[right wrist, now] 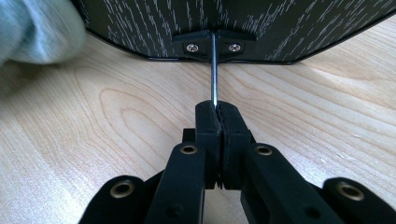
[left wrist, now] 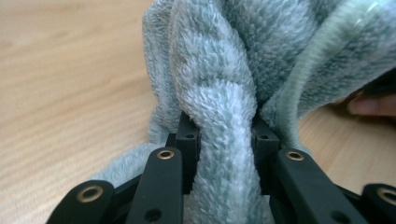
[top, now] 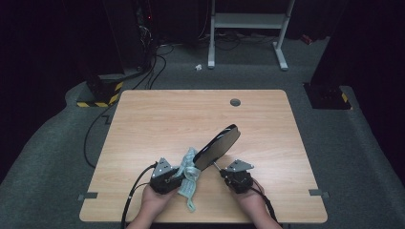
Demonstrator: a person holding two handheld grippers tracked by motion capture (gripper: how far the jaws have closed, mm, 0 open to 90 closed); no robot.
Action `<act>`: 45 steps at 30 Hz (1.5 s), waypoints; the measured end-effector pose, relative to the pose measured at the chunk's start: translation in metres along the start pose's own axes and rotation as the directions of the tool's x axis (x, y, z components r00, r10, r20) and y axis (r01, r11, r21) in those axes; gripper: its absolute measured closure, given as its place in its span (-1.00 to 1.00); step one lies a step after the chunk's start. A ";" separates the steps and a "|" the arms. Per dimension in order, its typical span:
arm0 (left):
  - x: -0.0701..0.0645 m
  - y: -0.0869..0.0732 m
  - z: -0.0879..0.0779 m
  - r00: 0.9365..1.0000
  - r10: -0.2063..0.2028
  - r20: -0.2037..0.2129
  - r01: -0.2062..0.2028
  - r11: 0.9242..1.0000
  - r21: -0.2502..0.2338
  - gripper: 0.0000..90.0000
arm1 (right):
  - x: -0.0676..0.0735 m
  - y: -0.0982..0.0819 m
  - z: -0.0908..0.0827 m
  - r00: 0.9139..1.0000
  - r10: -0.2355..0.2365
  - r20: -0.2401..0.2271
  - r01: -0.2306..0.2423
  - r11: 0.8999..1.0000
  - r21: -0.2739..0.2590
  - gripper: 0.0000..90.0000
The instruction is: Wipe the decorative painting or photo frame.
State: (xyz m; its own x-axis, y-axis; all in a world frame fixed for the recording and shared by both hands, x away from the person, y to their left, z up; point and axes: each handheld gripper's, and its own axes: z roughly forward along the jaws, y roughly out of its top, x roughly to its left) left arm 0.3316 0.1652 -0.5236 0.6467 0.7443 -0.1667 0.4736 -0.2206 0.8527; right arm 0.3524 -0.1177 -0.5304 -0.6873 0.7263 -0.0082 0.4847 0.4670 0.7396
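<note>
Towel (top: 189, 172), pale grey-green fleece with a lighter hemmed edge, lies bunched on the near middle of the wooden surface (top: 157, 119), just left of the dark panel. Part of it rises against the panel's lower left edge; a thin strip trails toward the near edge of the surface.

Left claw (top: 177, 172) sits at the towel's left side, held in the person's left hand (top: 154, 202). In the left gripper view the claw (left wrist: 226, 135) is narrow, both jaws pressing on a thick twisted fold of towel (left wrist: 219, 93) that runs up between them. The hemmed edge (left wrist: 317, 56) crosses the upper right of that view. A fingertip (left wrist: 371, 105) shows at the right edge, low against the surface.

Dark panel (top: 218, 145), flat with rounded corners and a fine woodgrain pattern, stands tilted, its low end near the towel and its high end up and to the right, toward the middle of the surface. A thin metal rod (top: 217, 167) leaves its lower edge.

Right claw (top: 223, 174) is at the near right of the panel, in the right hand (top: 253, 200). In the right gripper view the claw (right wrist: 219, 114) is fully closed on the rod (right wrist: 214, 74), which runs straight up to a small black bracket (right wrist: 212, 43) with two screws on the panel's edge (right wrist: 140, 28). A blurred bit of towel (right wrist: 37, 28) sits upper left there.
</note>
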 end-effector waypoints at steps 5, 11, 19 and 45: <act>-0.006 0.003 -0.009 1.000 0.003 -0.010 -0.004 0.999 -0.043 0.59 | 0.000 0.000 0.000 1.000 0.000 -0.001 0.000 1.000 -0.001 0.95; -0.031 0.018 -0.041 0.998 0.063 0.001 -0.061 0.972 -0.225 0.56 | 0.000 0.000 0.000 1.000 -0.001 -0.001 0.001 1.000 0.000 0.95; -0.020 0.008 -0.011 0.999 0.028 -0.029 -0.031 0.992 -0.119 0.54 | 0.000 0.000 0.000 1.000 0.003 0.005 -0.003 1.000 -0.001 0.95; -0.009 0.014 0.023 0.983 0.089 -0.158 -0.082 0.995 0.054 0.56 | -0.001 0.001 0.001 1.000 0.006 0.019 -0.006 1.000 -0.001 0.95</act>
State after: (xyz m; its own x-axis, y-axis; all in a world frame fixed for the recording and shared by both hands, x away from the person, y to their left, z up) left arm 0.3457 0.1408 -0.5216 0.5840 0.8117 -0.0098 0.4510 -0.3143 0.8354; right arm 0.3541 -0.1180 -0.5305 -0.6740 0.7385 -0.0170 0.4880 0.4624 0.7403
